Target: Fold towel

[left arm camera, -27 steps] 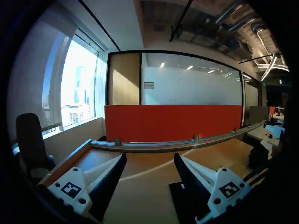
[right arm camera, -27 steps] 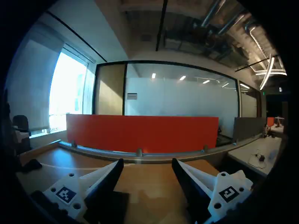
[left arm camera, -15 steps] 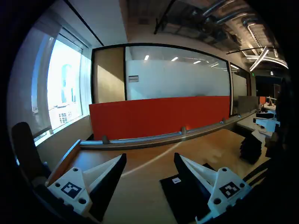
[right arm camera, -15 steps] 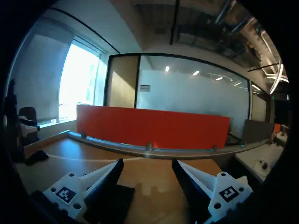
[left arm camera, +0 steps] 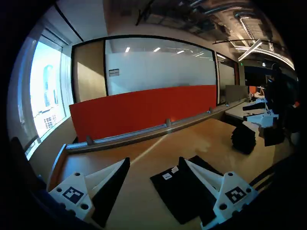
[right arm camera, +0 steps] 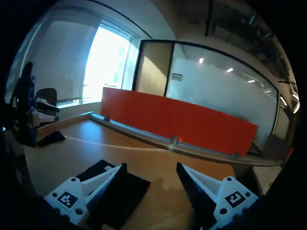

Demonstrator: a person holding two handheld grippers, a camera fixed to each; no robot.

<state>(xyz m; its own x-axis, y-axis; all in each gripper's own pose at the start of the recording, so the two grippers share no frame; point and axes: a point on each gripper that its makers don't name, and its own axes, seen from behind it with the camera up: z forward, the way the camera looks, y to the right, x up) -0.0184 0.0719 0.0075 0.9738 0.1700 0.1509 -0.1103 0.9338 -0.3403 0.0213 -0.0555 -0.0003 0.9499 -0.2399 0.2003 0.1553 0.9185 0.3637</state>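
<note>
Black towel (left arm camera: 169, 191) at lower centre looks unfolded, I think; left gripper (left arm camera: 153, 160) and right gripper (right arm camera: 151, 165) both gape empty, so folding's not started.

The left gripper (left arm camera: 153, 161) turns right and dips; the right gripper (right arm camera: 151, 165) turns left; more of the black towel (left arm camera: 170, 193) shows on the bench (left arm camera: 192, 142); its white tags (left arm camera: 167, 176) come into sight.

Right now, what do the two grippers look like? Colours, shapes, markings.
The left gripper and right gripper look alike: each has two wedge-shaped jaws with white outer shells and black inner faces, tapering to points. Each jaw carries a square black-and-white marker tag near its base.
</note>
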